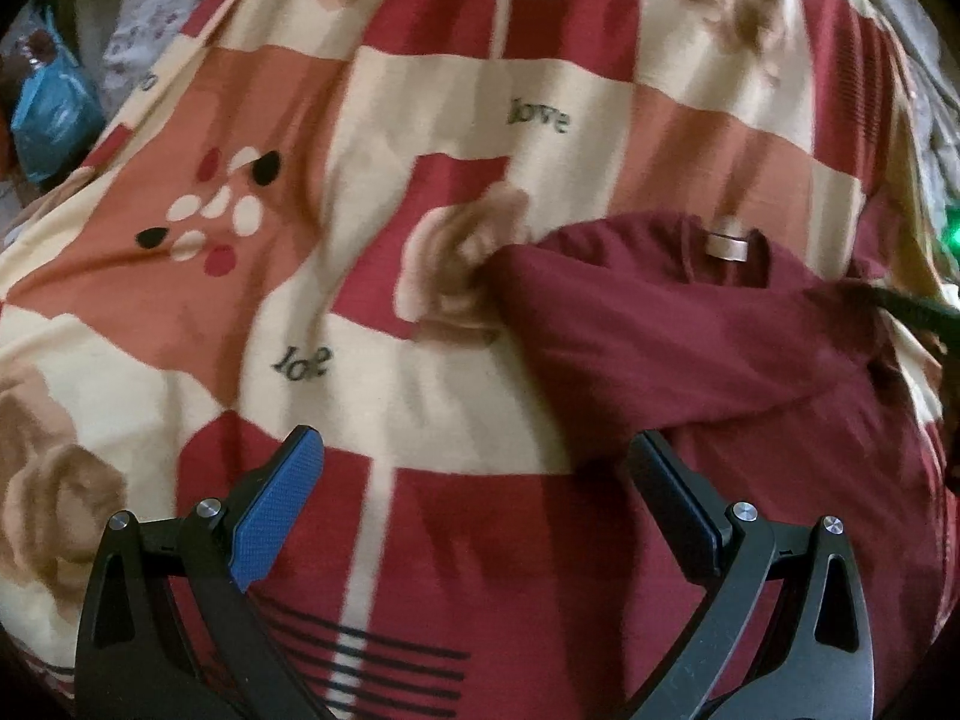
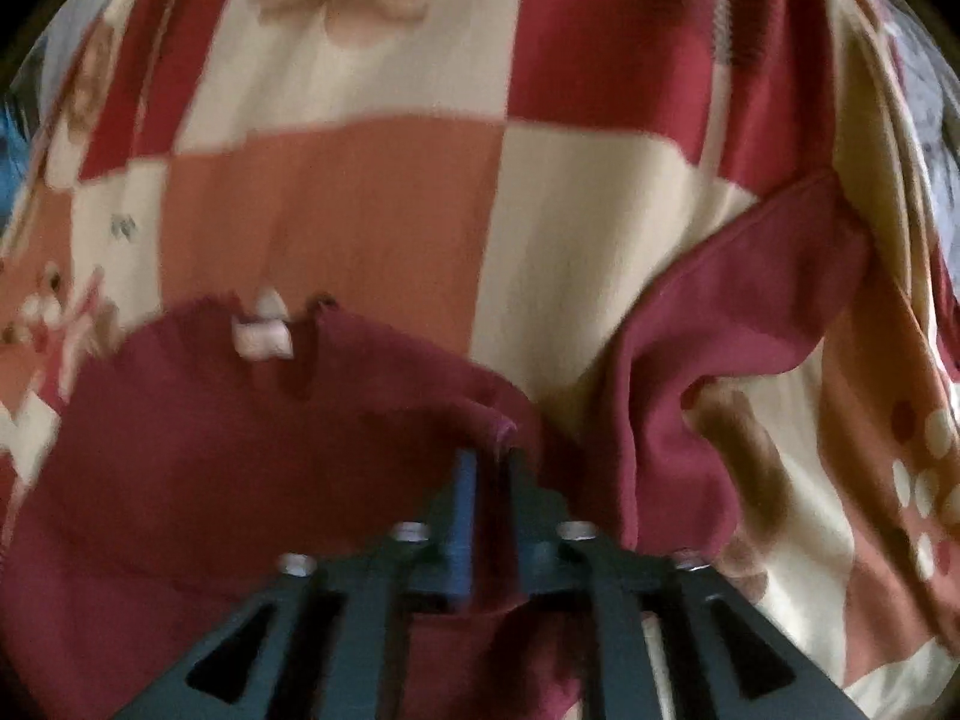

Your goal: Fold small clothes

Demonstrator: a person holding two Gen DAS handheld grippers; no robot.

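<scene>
The dark red shirt (image 2: pixel 252 450) lies on a bed cover (image 2: pixel 372 198) with red, cream and orange squares, and its little white tag (image 2: pixel 261 339) at the neck shows on top. The right gripper (image 2: pixel 491 462) has its two fingers pressed close together on a bunched-up bit of the shirt's edge, and the cloth is pulled up into a ridge there, while the left gripper (image 1: pixel 474 450) is spread wide with nothing in it, just beside the shirt's near edge. I think the folding is only just started, because one side is lifted, a sleeve (image 2: pixel 738 312) flops out loose to the right, and most of the folding is left to do.
</scene>
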